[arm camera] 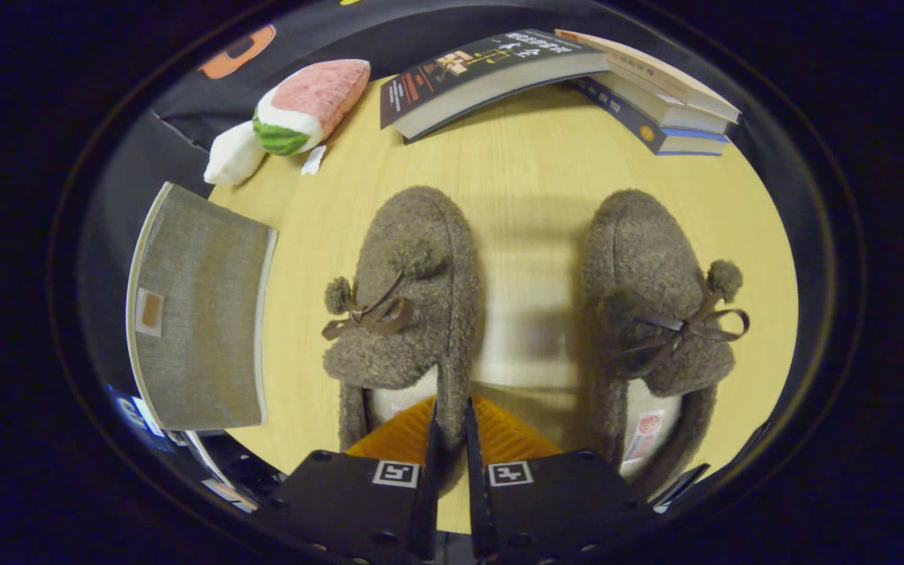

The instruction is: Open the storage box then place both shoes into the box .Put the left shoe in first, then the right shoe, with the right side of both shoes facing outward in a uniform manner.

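Gripper (452, 439) low over the surface (530, 196), fingers drawn close together with a narrow gap. The right side wall of the left shoe (413, 306) sits in that gap at the heel opening; looks pinched, though whether both fingers press on it, cannot tell.

Left shoe just ahead of the fingers, toe pointing away. Right shoe (656, 314) beside it, apart, parallel, toe also away. Both brown, fuzzy fleece, with ribbon bow and pom-poms on the vamp, pale lining showing at the heel.

Storage box (201, 306) left of the left shoe: grey woven fabric, flat lid face up, looks closed. Judgement: if the lid is not off, the shoe has nowhere to go.

Beyond the shoes: plush toy (295, 118) at the far left corner, stack of books (562, 78) at the far edge.

Risks, judged: soft fleece wall may slip or fold out of a thin pinch; shoe hanging from one side may swing and twist, spoiling the right-side-outward placement; trailing ribbon or pom-pom may snag on the box rim.
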Demonstrator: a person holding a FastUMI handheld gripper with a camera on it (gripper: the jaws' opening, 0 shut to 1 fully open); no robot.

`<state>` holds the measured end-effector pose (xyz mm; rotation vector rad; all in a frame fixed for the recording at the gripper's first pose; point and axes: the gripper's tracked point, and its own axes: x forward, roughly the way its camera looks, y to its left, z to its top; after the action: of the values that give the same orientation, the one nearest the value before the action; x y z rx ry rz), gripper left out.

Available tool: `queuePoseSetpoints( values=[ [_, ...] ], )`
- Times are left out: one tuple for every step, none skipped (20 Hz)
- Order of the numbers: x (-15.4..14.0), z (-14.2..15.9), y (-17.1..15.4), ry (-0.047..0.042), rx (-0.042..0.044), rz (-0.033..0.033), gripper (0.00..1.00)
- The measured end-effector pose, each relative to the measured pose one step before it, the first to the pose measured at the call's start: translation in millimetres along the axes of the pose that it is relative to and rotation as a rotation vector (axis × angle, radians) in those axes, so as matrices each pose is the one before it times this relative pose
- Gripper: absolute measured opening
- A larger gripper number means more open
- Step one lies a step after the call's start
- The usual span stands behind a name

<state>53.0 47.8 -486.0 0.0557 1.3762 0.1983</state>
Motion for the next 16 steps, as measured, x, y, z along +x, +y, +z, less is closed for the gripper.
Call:
queuePoseSetpoints(
  values=[
    [0.50,0.43,0.18,0.00003,0.00291,0.00059,0.17],
    [0.28,0.96,2.49,-0.00050,0.01063,0.02208,0.18],
    [0.66,-1.49,-0.59,0.01047,0.03225,-0.00426,0.18],
    [-4.45,-1.27,-0.90,0.01212,-0.00839,0.00218,0.02],
    [-0.97,1.24,-2.28,-0.01052,-0.00818,-0.00890,0.02],
    [-4.31,-1.20,-2.30,-0.00136,0.00047,-0.01630,0.02],
    [-6.29,-0.87,0.31,-0.00658,0.00152,0.00064,0.02],
    [-7.41,-1.00,1.36,-0.00608,0.00162,0.01023,0.02],
    [-9.20,-2.09,1.78,0.00098,0.00304,0.01260,0.02],
    [-8.67,0.85,2.91,-0.00632,0.00555,0.01305,0.02],
    [-9.45,1.41,4.17,-0.00958,-0.00008,0.01404,0.02],
    [-9.18,2.66,4.49,-0.01312,0.00061,0.01188,0.02],
    [-10.50,1.54,5.21,-0.01404,0.00261,0.01189,0.02],
    [-10.78,1.38,6.96,-0.00933,0.00268,0.01491,0.02],
    [-10.21,-0.36,9.27,-0.00444,0.00188,0.01729,0.02],
    [-10.40,-0.11,11.50,-0.00087,-0.00252,0.01846,0.02]
  ],
)
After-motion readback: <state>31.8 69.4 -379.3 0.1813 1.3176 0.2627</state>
